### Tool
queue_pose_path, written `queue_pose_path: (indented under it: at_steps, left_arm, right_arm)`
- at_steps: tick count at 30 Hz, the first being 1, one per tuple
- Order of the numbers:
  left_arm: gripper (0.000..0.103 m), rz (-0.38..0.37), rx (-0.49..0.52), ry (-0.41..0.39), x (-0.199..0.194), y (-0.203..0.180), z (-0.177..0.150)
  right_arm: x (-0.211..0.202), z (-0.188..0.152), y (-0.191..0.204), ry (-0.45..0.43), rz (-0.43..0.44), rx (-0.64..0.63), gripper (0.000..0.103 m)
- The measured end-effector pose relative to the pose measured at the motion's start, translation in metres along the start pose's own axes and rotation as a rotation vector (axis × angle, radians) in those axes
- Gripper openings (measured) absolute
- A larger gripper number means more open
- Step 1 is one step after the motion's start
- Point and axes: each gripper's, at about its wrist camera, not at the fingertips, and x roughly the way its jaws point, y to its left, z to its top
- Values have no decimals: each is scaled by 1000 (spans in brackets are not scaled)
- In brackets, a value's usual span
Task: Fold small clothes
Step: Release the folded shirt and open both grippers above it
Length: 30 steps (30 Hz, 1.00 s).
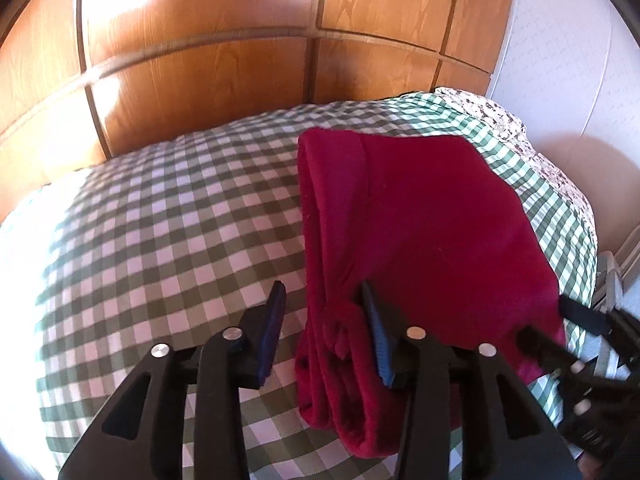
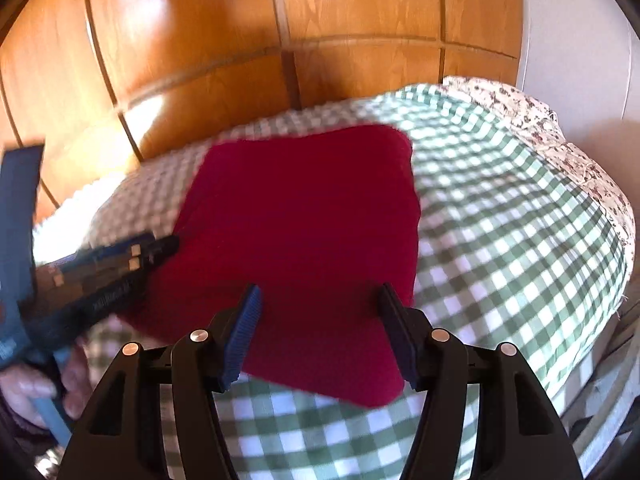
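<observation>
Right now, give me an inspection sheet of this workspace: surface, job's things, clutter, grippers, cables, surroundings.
Surface: bed with green-and-white checked cover, sunlit on its left side.
Job's things: red garment, folded, lying flat on the cover.
Clutter: flowered fabric along the bed's far right edge.
Grippers: left gripper jaws apart, straddling the garment's left folded edge; right gripper jaws apart above the garment's near part, not pinching.
Cables: nothing seen.
Surroundings: wooden panelled wall behind the bed; white wall at right.
</observation>
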Motion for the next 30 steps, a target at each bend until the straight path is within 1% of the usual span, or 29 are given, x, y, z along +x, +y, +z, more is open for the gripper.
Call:
queue_pose_path:
  at_steps: [3,4,7,8,10,12,14,18,20,22,25,30]
  left_arm:
    - [43,2,-11,-10,-7,1,0]
    - [45,2,-21,-17,-12,3,-1]
    - [56,6,-56,-53,-31,10,-5]
    - [56,7,-63,-60,-36,12,-7]
    - [58,27,-75,-78,-48,17,-12]
    - [61,52,-86,-92,-59,23,-20]
    - [68,66,-104,-97,-68,28,-27]
    - [74,95,-147,-108,-84,37,-43]
    - [80,107,-148,-116,-91,38,-47]
    - [81,131,-140,-129,-98,37,-51]
    - [87,152,-132,-151,-107,33,-53]
    - [93,178,-117,-175,-118,26,-55]
  right_arm:
    - [2,-5,7,1,-34,-14,61]
    - [1,-4,8,6,-44,-8,61]
    - [-8,-2,6,-5,-42,47,64]
    - [-11,-1,6,-11,-50,61,66]
    - [-20,-2,6,-29,-87,97,78]
    - [-27,-4,8,-49,-114,120,84]
    - [-34,-7,12,-60,-143,138,88]
    - [-46,-17,20,-84,-184,158,93]
    - [-49,-21,23,-90,-195,168,94]
    - [-54,-26,26,-101,-204,178,94]
    - [-62,-30,30,-126,-222,175,94]
    - [-74,-36,33,-166,-237,177,94]
